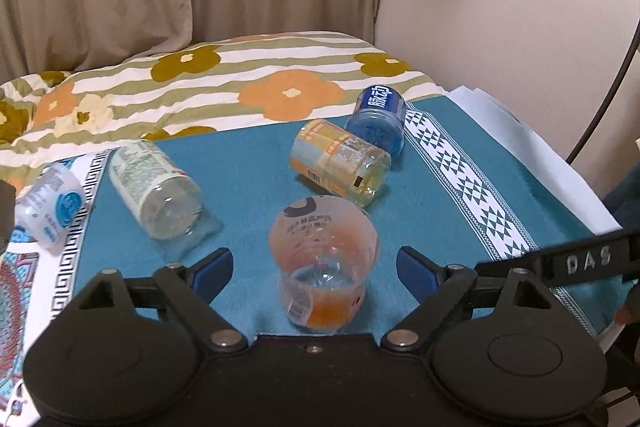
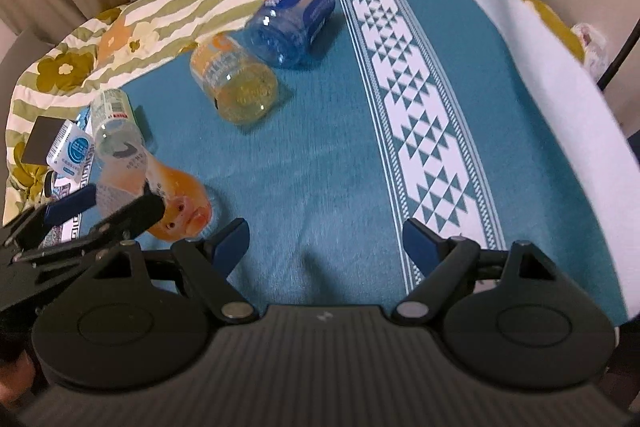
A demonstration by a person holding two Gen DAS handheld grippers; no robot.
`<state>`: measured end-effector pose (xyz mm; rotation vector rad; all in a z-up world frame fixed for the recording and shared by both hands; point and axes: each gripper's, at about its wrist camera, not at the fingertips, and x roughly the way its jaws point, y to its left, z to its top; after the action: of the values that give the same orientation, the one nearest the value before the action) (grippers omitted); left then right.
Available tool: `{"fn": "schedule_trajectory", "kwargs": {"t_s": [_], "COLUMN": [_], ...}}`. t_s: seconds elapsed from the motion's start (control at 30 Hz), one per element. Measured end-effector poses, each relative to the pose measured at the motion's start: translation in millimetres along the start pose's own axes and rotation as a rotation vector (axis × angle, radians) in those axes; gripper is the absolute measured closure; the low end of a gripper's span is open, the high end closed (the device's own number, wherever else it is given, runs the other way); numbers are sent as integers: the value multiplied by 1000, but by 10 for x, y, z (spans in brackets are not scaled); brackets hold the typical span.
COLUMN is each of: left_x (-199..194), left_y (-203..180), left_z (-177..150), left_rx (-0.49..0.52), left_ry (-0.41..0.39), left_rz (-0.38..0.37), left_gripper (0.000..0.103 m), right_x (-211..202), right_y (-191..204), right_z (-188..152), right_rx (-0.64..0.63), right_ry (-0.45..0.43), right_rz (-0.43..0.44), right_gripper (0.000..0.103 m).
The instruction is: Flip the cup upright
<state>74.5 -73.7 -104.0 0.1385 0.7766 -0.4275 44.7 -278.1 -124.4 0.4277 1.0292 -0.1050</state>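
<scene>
Cups cut from plastic bottles are scattered on their sides over a teal cloth [image 1: 248, 163] spread on a flowered quilt [image 1: 192, 79], seemingly laid out so each can be righted in turn. A clear one [image 1: 158, 189], a yellow one [image 1: 340, 163], a blue one [image 1: 376, 119] and a small white one [image 1: 50, 207] are seen well apart from the tools. The orange cup [image 1: 322, 261] lies tipped between the fingers of the left gripper [image 1: 316, 267], base toward the camera, untouched by either pad. Both jaws are held wide, probably ready for a side grasp. The right gripper [image 2: 326, 241] is spread wide over bare cloth, with nothing held, just beside the orange cup.
</scene>
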Motion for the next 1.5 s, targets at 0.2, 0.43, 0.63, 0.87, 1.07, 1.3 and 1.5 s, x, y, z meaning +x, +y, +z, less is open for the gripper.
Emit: {"fn": "schedule_trajectory", "kwargs": {"t_s": [0.2,0.43,0.63,0.87,1.07,1.3,1.5], "left_x": [-436,-911,-1103,-1197,-1231,-1260,-1262], "left_y": [122,331,485,497,481,461,472], "left_z": [105,252,238,91,37,33,22], "left_rx": [-39,-121,-174,-167,-146,-125,-128], "left_ry": [1,35,82,106,113,109,109], "left_rz": [21,51,98,143,160,164,163], "left_gripper": [6,0,0,0,0,0,0], "right_x": [-376,-785,-957,-971,-961,-976,-983], "right_y": [142,360,496,551,628,645,653], "right_z": [106,156,75,-111,-220,-221,-214], "right_rx": [-38,-115,-200,-235,-270,-248,-244], "right_ry": [-44,-70,-97,-51,-49,-51,-53], "right_rz": [-21,-87,-174,-185,-208,-187,-184], "right_gripper": [4,0,0,0,0,0,0]}}
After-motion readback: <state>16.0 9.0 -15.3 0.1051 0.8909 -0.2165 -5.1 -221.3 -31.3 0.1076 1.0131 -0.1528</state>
